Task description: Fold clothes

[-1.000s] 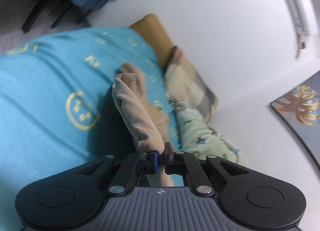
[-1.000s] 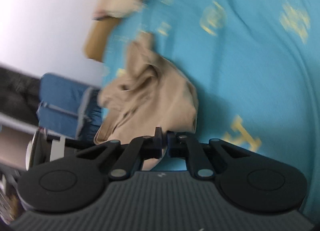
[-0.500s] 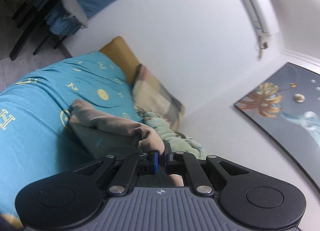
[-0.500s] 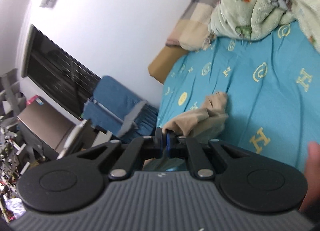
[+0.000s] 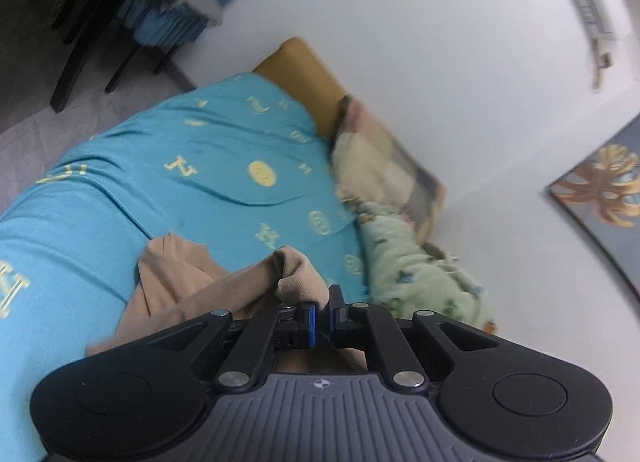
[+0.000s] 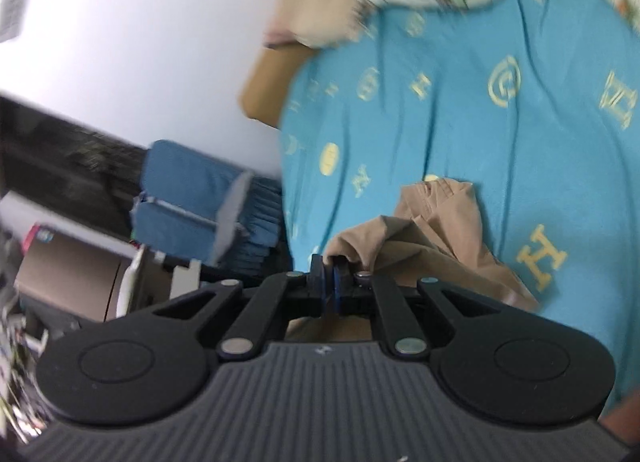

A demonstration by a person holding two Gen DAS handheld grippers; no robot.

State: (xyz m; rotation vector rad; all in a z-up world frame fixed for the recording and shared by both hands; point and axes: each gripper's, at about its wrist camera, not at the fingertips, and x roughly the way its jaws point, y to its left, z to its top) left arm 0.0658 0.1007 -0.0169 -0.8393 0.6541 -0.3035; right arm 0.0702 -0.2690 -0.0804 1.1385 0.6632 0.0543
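A tan garment [image 5: 192,282] hangs bunched over the turquoise bed sheet [image 5: 200,165] printed with yellow letters. My left gripper [image 5: 323,312] is shut on a folded edge of it, the cloth bulging just above the blue pads. In the right wrist view the same tan garment [image 6: 432,238] trails down onto the sheet [image 6: 500,133], and my right gripper [image 6: 330,278] is shut on another bunched edge. Both ends are lifted off the bed while the far part still rests on it.
A pale green blanket [image 5: 408,262] and a checked pillow [image 5: 384,169] lie at the head of the bed beside a wooden headboard [image 5: 304,73]. Blue-covered chairs [image 6: 200,205] stand off the bed's edge. A framed picture [image 5: 604,189] hangs on the white wall.
Both grippers went up with the garment, then came back down toward the bed. The cloth now hangs lower and its far part lies on the sheet.
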